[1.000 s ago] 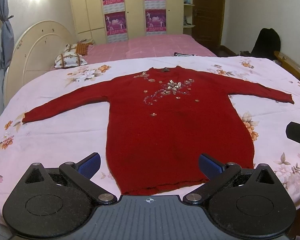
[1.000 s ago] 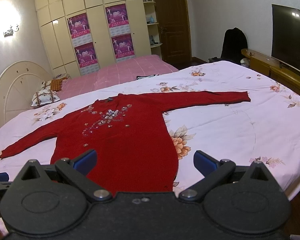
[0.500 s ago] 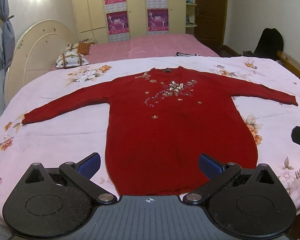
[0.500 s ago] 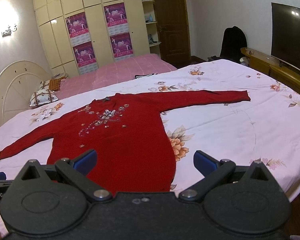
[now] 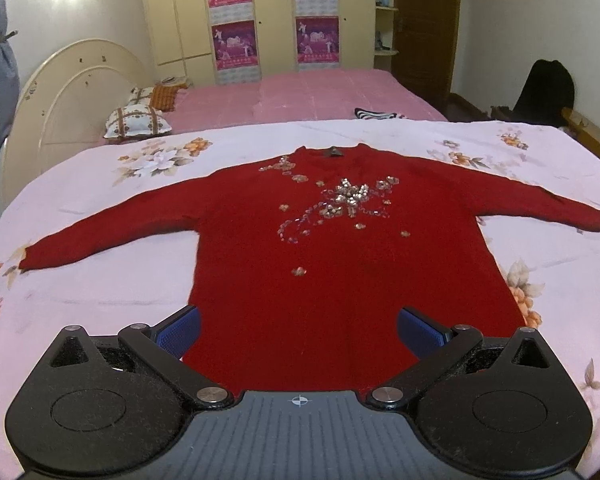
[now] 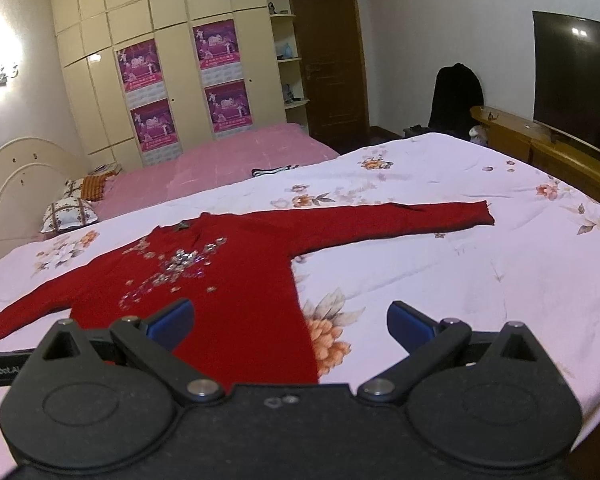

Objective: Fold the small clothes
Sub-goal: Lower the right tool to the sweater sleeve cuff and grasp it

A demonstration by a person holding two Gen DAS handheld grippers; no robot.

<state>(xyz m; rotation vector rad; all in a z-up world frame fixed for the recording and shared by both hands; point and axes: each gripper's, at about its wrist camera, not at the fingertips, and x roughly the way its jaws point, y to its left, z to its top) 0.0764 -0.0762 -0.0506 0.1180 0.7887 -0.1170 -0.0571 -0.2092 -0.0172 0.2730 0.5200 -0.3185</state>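
Red knit sweater with sequin flower trim (image 5: 340,280) lies flat, sleeves spread, on white floral bedspread (image 5: 100,292); left gripper (image 5: 299,330) and right gripper (image 6: 290,320) hover over its hem, jaws wide apart, holding nothing.

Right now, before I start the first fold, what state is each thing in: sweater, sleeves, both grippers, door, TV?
red sweater: spread flat, front up, unfolded
left sleeve: stretched out straight
right sleeve: stretched out straight
left gripper: open, holding nothing
right gripper: open, holding nothing
wooden door: closed
TV: screen dark
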